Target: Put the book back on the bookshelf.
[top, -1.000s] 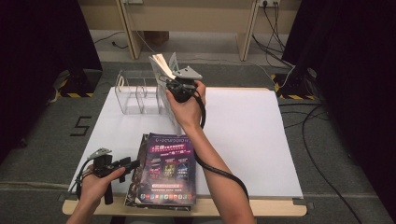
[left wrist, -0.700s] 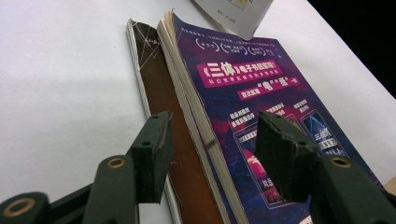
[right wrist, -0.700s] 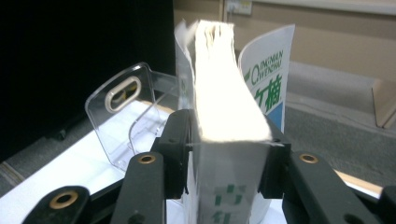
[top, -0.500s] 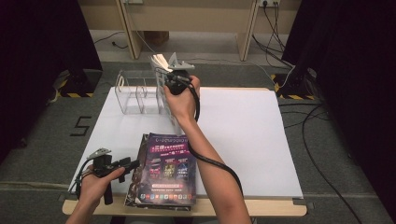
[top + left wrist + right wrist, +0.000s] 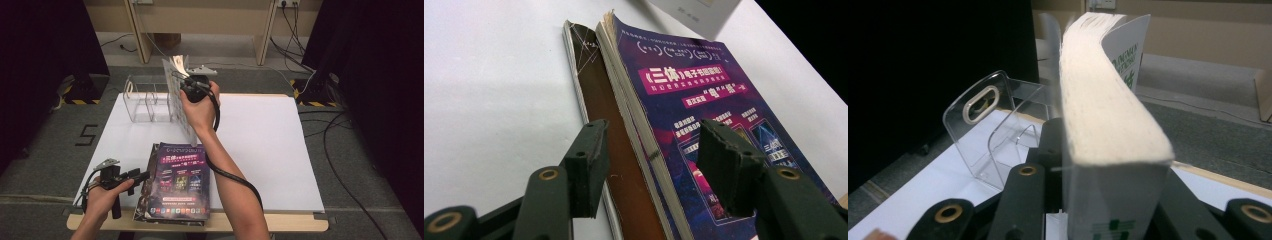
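Note:
My right gripper (image 5: 192,84) is shut on a thick white book (image 5: 176,97) with green print, held upright and edge-on over the far left of the table. In the right gripper view the book (image 5: 1103,110) fills the gap between the jaws, and the clear acrylic rack (image 5: 993,130) stands just beyond it to the left. My left gripper (image 5: 142,176) is open near the front edge. Its jaws straddle the spine edge of a purple magazine (image 5: 704,100), which lies on a brown-edged book (image 5: 604,110).
The clear rack (image 5: 147,97) with dividers sits at the table's far left. The white table top (image 5: 265,140) stretches out to the right. The purple stack (image 5: 177,182) lies at the front edge. Cables and dark curtains surround the table.
The right hand has carried the white book a little farther away and up, closer to the clear rack. The left gripper has stayed at the magazine's edge.

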